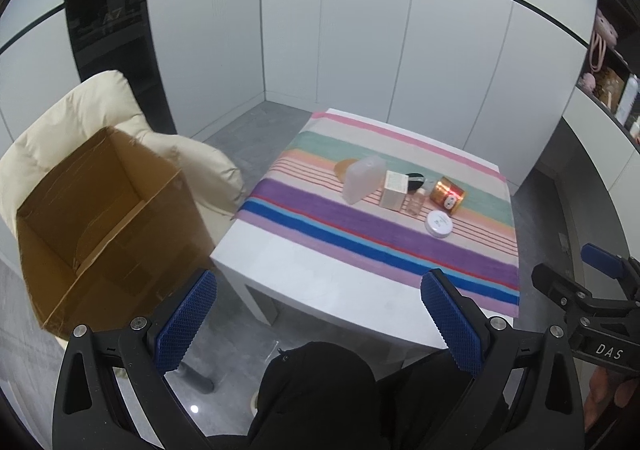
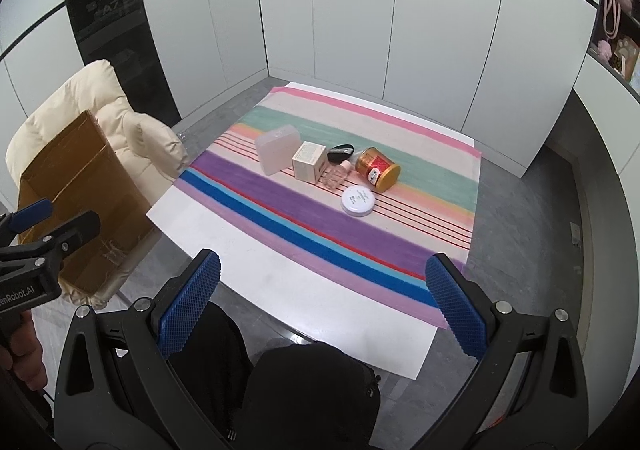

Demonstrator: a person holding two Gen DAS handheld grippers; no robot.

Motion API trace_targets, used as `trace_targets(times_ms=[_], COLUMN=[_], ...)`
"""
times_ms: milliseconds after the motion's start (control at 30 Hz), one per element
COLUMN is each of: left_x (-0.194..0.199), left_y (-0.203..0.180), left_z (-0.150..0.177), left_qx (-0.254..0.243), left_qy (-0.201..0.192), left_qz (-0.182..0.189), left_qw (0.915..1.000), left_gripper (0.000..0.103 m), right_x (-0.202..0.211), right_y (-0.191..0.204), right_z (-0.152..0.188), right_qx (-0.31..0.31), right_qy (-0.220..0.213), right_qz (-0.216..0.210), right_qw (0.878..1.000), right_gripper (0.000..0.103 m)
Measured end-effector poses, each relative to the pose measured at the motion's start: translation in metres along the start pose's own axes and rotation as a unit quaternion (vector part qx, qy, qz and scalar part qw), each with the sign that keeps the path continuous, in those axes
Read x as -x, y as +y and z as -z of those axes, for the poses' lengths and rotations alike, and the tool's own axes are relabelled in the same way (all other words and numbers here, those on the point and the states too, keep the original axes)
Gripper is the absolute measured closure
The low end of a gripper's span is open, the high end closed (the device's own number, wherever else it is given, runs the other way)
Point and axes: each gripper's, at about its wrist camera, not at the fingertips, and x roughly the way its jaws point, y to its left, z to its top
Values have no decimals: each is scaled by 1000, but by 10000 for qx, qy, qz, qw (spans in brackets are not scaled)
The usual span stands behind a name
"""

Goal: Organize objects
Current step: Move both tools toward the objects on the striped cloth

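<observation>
On the striped cloth (image 2: 280,206) lie a translucent plastic box (image 2: 277,154), a small cream carton (image 2: 308,161), a black oval item (image 2: 341,151), a small clear bottle with a pink cap (image 2: 336,174), a gold tin on its side (image 2: 377,169) and a round white jar (image 2: 358,201). They also show in the left wrist view: the box (image 1: 362,180), the carton (image 1: 394,189), the bottle (image 1: 416,203), the tin (image 1: 447,195), the jar (image 1: 439,224). My left gripper (image 1: 320,324) and my right gripper (image 2: 322,304) are open and empty, held back from the table's near edge.
An open cardboard box (image 1: 108,218) rests on a cream padded chair (image 1: 80,106) left of the white table (image 1: 320,282). The operator's dark-clothed knees (image 2: 312,386) are below the grippers. Shelves with pink items (image 2: 616,22) are at the far right.
</observation>
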Motion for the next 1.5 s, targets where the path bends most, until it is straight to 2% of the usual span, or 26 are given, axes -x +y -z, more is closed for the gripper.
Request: trace_targets(times_ms=[533, 767, 1067, 1333, 1500], left_x=[-50, -94, -163, -219, -256], left_y=[-18, -26, -36, -35, -37], left_z=[-31, -51, -60, -64, -63], left_qx=[-123, -336, -566, -630, -741], left_qy=[259, 479, 793, 924, 1020], left_qz=[190, 266, 293, 396, 523], left_qw=[9994, 9979, 9948, 9929, 9906], left_gripper=[1, 4, 4, 6, 7], right_x=[-43, -86, -148, -204, -239], right_y=[-22, -30, -42, -54, -58], right_z=[-20, -32, -44, -41, -37], right_qx=[-241, -406, -514, -673, -707], right_qy=[208, 435, 729, 983, 1120], right_qz=[112, 108, 188, 310, 324], right_qw=[9994, 9982, 9958, 9924, 9907], right_gripper=[0, 0, 0, 0, 5])
